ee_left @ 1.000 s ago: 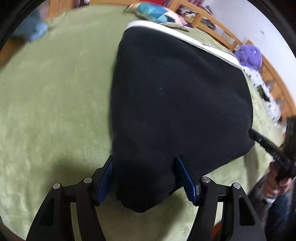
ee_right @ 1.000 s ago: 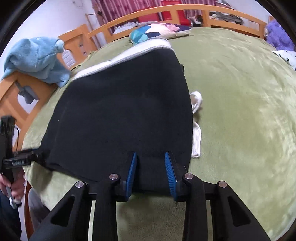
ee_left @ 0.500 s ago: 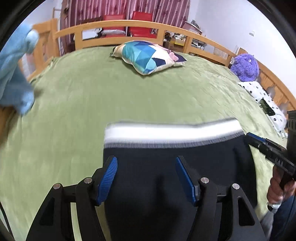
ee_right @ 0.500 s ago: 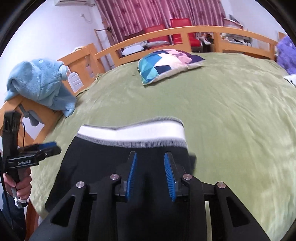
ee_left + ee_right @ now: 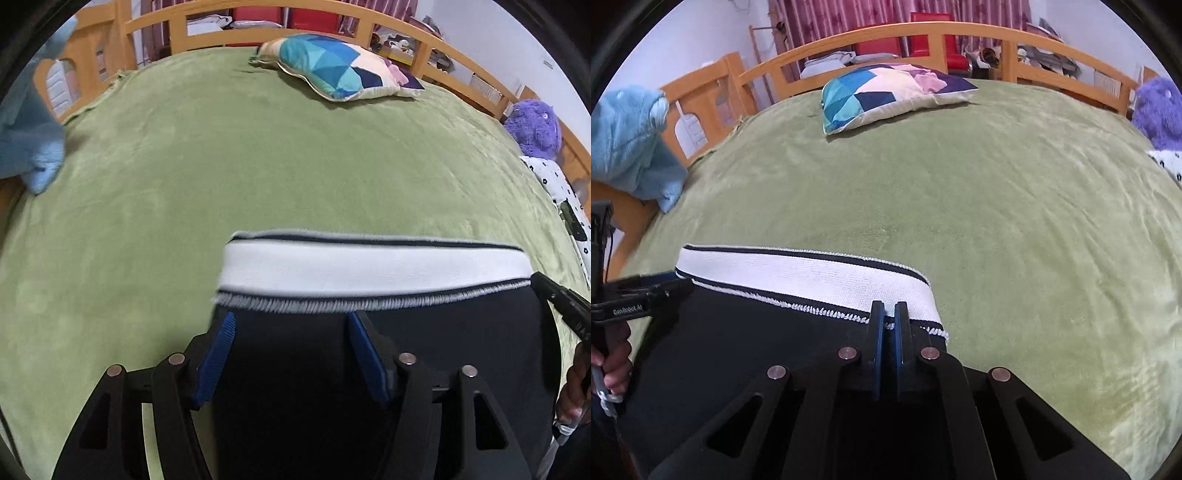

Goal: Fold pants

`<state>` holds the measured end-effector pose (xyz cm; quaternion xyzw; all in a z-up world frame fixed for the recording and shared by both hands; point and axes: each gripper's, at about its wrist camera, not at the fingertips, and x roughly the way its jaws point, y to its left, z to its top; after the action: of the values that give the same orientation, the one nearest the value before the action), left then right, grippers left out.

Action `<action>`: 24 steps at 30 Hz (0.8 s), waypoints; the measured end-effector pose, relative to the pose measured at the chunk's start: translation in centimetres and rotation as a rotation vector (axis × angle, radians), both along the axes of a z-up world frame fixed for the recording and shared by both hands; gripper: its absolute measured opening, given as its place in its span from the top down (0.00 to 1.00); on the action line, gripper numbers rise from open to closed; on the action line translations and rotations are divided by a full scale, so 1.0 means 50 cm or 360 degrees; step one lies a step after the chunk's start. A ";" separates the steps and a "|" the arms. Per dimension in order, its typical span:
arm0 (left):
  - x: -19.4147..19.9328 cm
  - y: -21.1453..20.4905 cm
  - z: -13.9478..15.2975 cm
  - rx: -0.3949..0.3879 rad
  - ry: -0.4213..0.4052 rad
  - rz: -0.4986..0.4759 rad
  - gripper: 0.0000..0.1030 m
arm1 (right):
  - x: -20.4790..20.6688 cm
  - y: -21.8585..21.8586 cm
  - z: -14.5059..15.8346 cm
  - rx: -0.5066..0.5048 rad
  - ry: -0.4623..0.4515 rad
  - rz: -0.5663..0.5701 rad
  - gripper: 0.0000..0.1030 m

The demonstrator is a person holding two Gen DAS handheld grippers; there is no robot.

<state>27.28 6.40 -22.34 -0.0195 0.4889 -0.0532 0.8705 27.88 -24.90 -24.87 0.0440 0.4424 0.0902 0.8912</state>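
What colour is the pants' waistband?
White with dark edge stripes; the waistband shows best in the right wrist view.

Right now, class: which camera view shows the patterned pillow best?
The right wrist view: the pillow lies whole and near the centre at the bed's far end. The left wrist view also shows it, but closer to the top edge.

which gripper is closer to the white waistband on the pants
Right. The right gripper is shut with its fingertips at the lower edge of the white waistband, near its right end. The left gripper is open over the black fabric, just short of the band.
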 end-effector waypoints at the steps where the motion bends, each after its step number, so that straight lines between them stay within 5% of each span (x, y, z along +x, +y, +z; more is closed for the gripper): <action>1: -0.017 -0.001 0.011 -0.0002 -0.0017 -0.0020 0.41 | -0.013 -0.012 0.010 0.0029 0.0002 -0.0032 0.97; 5: -0.125 0.001 0.033 -0.0015 -0.0032 -0.0097 0.40 | -0.108 -0.033 0.044 0.0051 -0.0046 -0.0006 0.82; 7: -0.192 0.010 0.024 -0.0033 -0.0012 -0.0104 0.40 | -0.159 -0.036 0.042 0.0063 -0.0043 0.0027 0.82; 12: -0.310 0.049 -0.041 -0.0017 0.0052 -0.0125 0.35 | -0.283 -0.067 -0.016 0.0034 0.0015 -0.0007 0.74; 15: -0.342 0.090 -0.031 -0.0125 0.0091 -0.0041 0.34 | -0.301 -0.091 -0.028 0.0075 0.0074 -0.0074 0.70; 20: -0.381 0.085 0.005 -0.0086 0.0007 -0.0022 0.36 | -0.350 -0.093 0.010 0.0155 -0.0001 -0.0120 0.73; 24: -0.376 0.068 -0.037 -0.0015 0.0117 0.0022 0.34 | -0.361 -0.054 -0.034 -0.0005 0.0119 -0.0088 0.74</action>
<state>8.45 9.80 -24.18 -0.0290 0.5202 -0.0487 0.8521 9.84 -27.59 -26.57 0.0581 0.4741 0.0630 0.8763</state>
